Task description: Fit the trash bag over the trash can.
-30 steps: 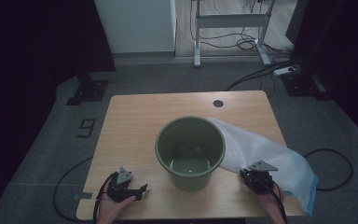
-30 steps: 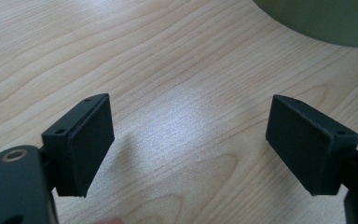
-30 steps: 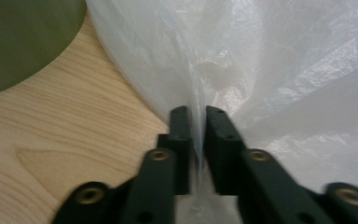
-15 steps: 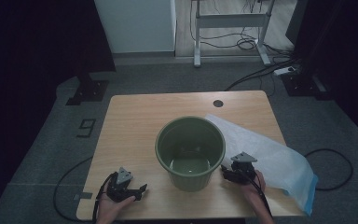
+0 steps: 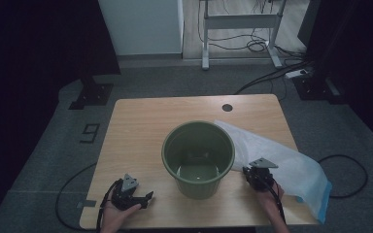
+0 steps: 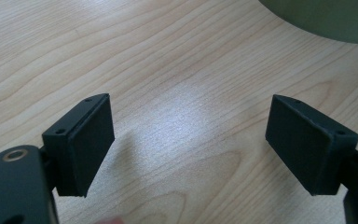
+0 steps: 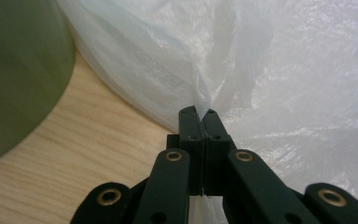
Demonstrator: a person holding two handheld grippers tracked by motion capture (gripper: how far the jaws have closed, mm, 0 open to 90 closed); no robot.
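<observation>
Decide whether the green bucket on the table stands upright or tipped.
Upright: the green bucket rests on its base, its round mouth facing up, in the high view.

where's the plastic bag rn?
High view: the plastic bag lies on the table's right side, beside the green bucket, its near edge pinched in the right gripper.

A pale wooden tabletop [image 5: 141,126] carries a green bucket [image 5: 198,158] standing upright near its centre. A translucent plastic bag [image 5: 291,165] lies at four o'clock, its edge touching the bucket.
</observation>
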